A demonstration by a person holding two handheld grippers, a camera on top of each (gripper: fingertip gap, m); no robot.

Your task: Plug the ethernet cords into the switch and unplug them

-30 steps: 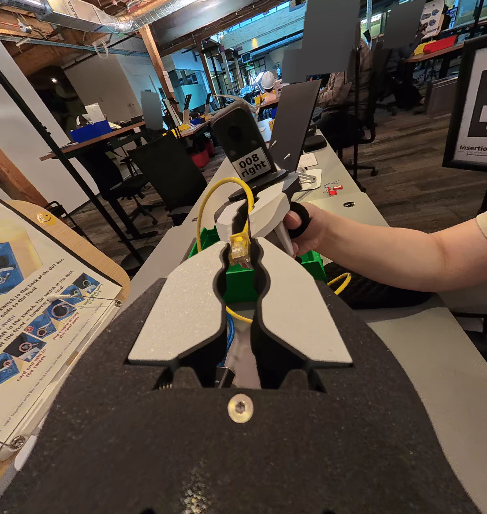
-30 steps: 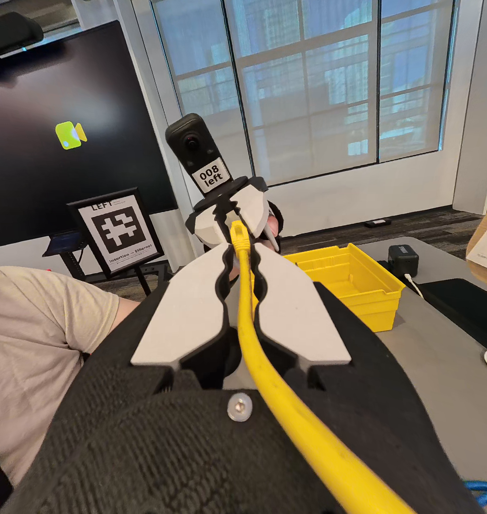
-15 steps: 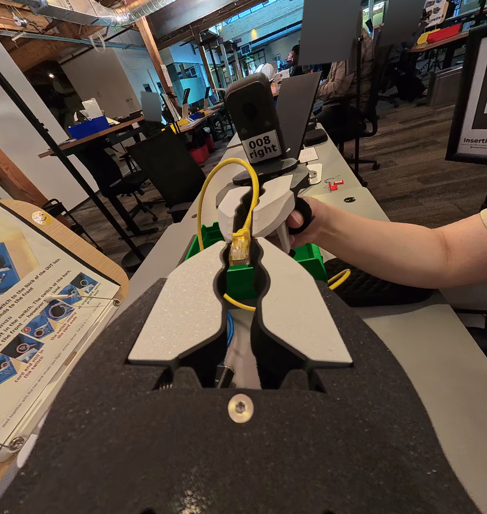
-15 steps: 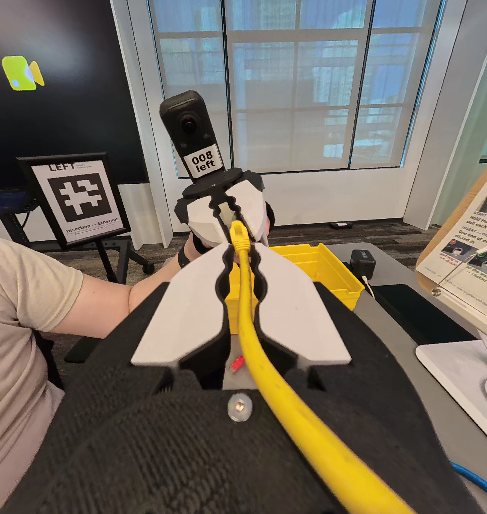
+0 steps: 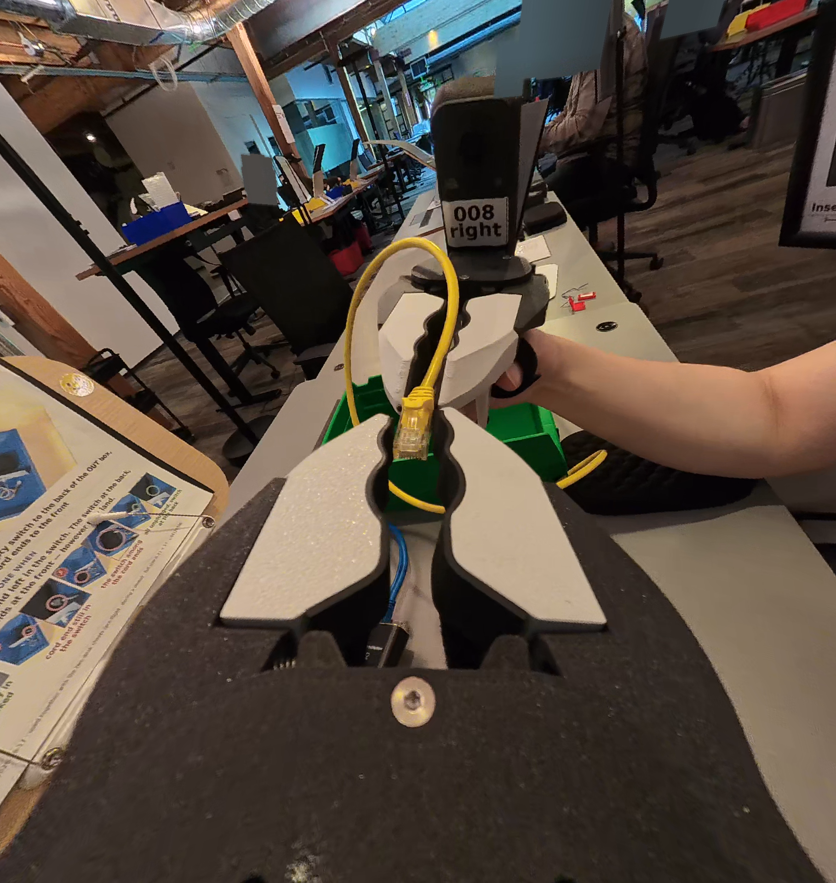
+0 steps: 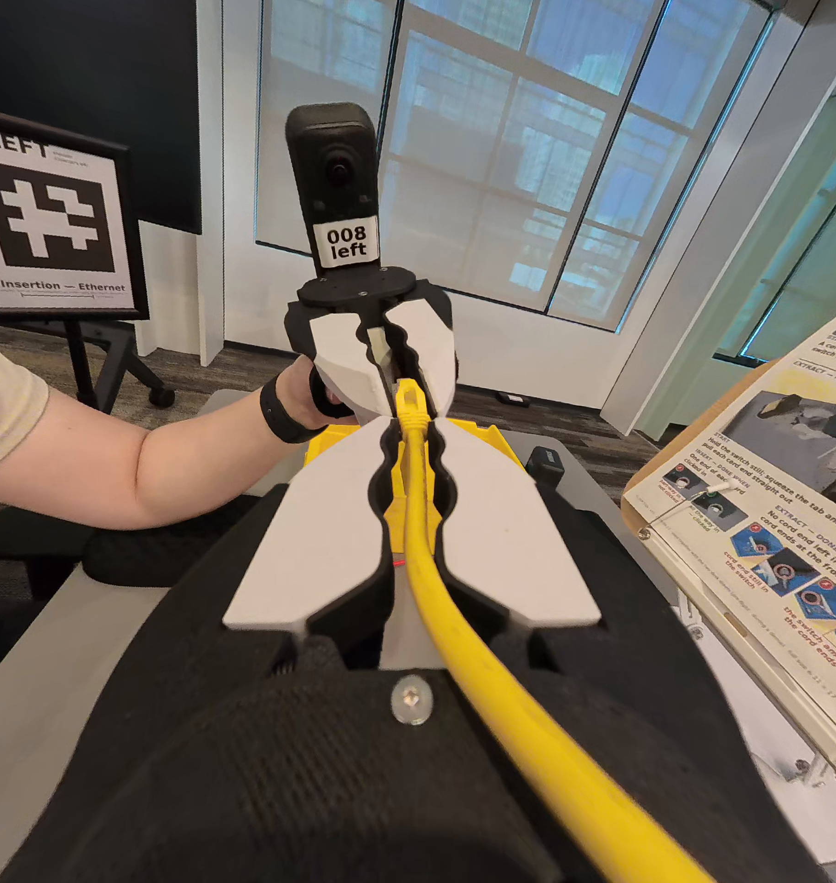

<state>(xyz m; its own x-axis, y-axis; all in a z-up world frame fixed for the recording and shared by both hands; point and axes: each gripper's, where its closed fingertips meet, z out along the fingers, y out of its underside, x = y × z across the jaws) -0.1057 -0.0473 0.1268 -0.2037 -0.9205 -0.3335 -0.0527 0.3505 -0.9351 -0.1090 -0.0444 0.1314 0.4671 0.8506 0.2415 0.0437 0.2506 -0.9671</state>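
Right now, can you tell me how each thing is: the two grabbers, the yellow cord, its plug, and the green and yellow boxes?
Left gripper: closed on the clear plug.
Right gripper: closed on the yellow ethernet cord behind its boot.
Clear plug: unplugged, held in the air.
Yellow ethernet cord: looped, hanging slack.
Green plastic bin: open-topped, on the table.
Yellow plastic bin: open-topped, contents hidden.

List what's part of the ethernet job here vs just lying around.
In the job: yellow ethernet cord, between the fingertips of the left gripper and right gripper; blue cord on the desk.

Lying about: green bin; yellow bin; red clip; black adapter; instruction sheet.
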